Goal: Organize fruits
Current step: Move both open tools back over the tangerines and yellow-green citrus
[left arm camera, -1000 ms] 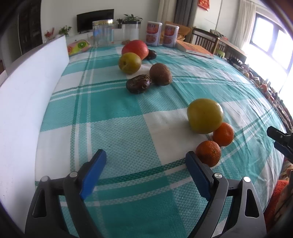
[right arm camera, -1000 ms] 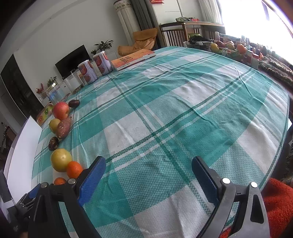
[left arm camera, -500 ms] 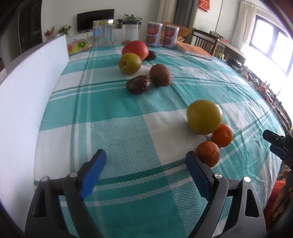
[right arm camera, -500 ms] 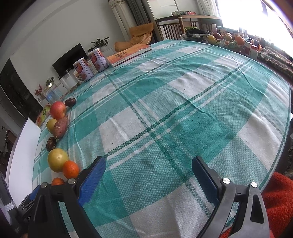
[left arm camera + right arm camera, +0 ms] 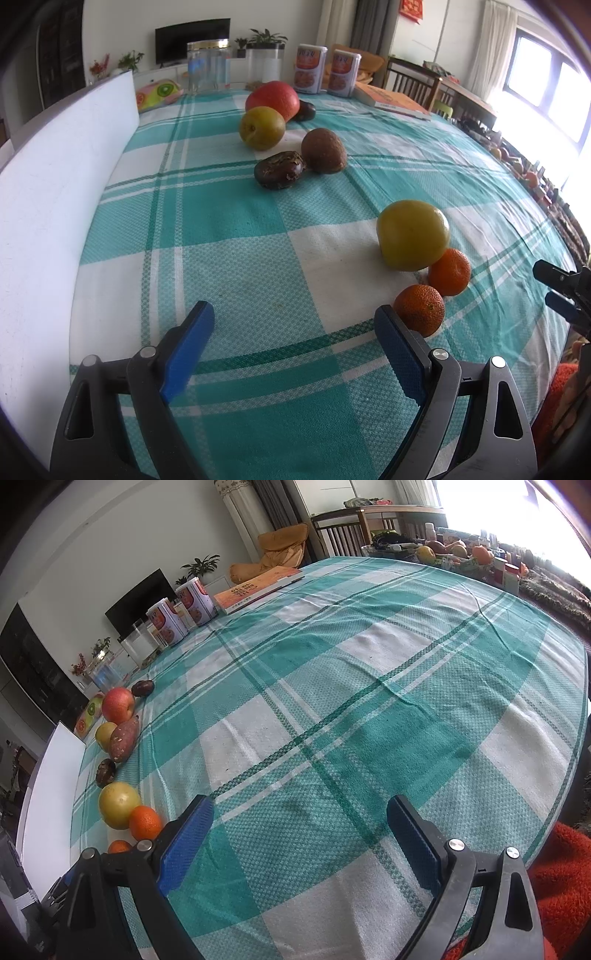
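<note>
Fruits lie in a row on the teal checked tablecloth [image 5: 229, 229]. In the left wrist view: two small oranges [image 5: 421, 308] [image 5: 449, 272], a big yellow fruit [image 5: 412, 234], a dark wrinkled fruit [image 5: 279, 170], a brown sweet potato [image 5: 324, 150], a yellow-green fruit [image 5: 261, 127], a red apple [image 5: 273, 99] and a dark plum [image 5: 304, 110]. My left gripper [image 5: 293, 334] is open and empty, its right finger beside the nearest orange. My right gripper [image 5: 299, 823] is open and empty over bare cloth, with the fruit row at its left, the yellow fruit [image 5: 119, 805] nearest.
A white board [image 5: 48, 206] stands along the table's left edge. Two printed cans [image 5: 327, 75], clear jars [image 5: 208, 66] and an orange book [image 5: 391, 99] sit at the far end. A basket of fruit [image 5: 454, 554] stands beyond the far right edge.
The left view has barely shifted. The right gripper has turned slightly right, so the fruit row sits further left and lower in its view.
</note>
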Demonstrator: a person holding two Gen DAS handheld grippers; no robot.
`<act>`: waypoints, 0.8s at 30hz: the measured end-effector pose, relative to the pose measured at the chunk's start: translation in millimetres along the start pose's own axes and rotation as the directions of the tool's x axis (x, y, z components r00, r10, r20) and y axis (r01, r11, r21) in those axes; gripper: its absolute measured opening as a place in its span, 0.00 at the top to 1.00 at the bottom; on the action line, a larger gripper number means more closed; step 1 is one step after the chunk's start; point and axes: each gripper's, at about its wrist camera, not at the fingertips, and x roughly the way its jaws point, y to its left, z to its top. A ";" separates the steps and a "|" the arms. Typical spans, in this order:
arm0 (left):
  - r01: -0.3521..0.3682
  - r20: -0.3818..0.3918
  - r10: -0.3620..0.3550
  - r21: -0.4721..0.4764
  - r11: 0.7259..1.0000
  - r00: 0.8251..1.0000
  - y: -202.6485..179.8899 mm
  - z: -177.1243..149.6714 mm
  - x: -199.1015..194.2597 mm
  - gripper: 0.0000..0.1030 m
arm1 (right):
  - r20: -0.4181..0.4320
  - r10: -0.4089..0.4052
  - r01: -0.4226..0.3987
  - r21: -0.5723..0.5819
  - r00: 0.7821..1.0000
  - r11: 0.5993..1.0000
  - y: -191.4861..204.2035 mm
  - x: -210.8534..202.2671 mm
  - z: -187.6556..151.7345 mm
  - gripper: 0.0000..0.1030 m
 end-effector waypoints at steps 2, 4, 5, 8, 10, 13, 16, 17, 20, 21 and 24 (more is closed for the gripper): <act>0.000 0.000 0.000 -0.001 1.000 1.000 0.0 -0.1 0.3 0.13 | 0.001 -0.001 0.001 -0.006 1.000 1.000 1.3 -0.1 -0.2 0.08; 0.000 0.000 0.000 0.000 1.000 1.000 -0.1 -0.1 0.3 0.13 | -0.001 -0.001 0.001 -0.005 1.000 1.000 1.1 0.2 -0.1 0.08; 0.000 0.000 0.000 0.000 1.000 1.000 0.0 -0.1 0.2 0.13 | -0.002 0.000 0.000 -0.002 1.000 1.000 1.1 0.1 0.1 0.08; 0.000 0.000 0.000 0.000 1.000 1.000 -0.1 0.0 0.2 0.13 | -0.006 0.000 0.000 0.003 1.000 1.000 0.6 1.7 -0.4 0.08; 0.000 0.000 0.000 0.000 1.000 1.000 -0.1 0.0 0.2 0.13 | -0.012 -0.002 0.002 0.000 1.000 1.000 1.2 3.5 -1.0 0.08; 0.000 0.000 0.000 0.000 1.000 1.000 -0.1 0.0 0.2 0.13 | -0.017 -0.004 0.003 -0.005 1.000 1.000 1.9 4.6 -1.7 0.08; 0.000 0.000 0.000 0.000 1.000 1.000 0.0 0.1 0.1 0.12 | -0.019 -0.005 0.004 -0.008 1.000 1.000 1.9 5.3 -2.2 0.08; 0.000 0.000 0.000 0.000 1.000 1.000 0.0 0.1 0.1 0.12 | -0.020 -0.006 0.005 -0.008 1.000 1.000 1.8 5.8 -2.3 0.08; 0.000 0.000 0.000 0.000 1.000 1.000 0.0 0.1 0.1 0.12 | -0.024 -0.008 0.007 -0.008 1.000 1.000 2.1 7.4 -3.0 0.08; 0.000 0.000 0.000 0.000 1.000 1.000 0.1 0.1 0.1 0.12 | -0.026 -0.009 0.009 -0.010 1.000 1.000 2.6 8.2 -2.9 0.08; 0.000 0.000 0.000 0.000 1.000 1.000 0.0 0.2 0.0 0.12 | -0.027 -0.011 0.010 -0.012 1.000 1.000 2.7 8.5 -2.8 0.08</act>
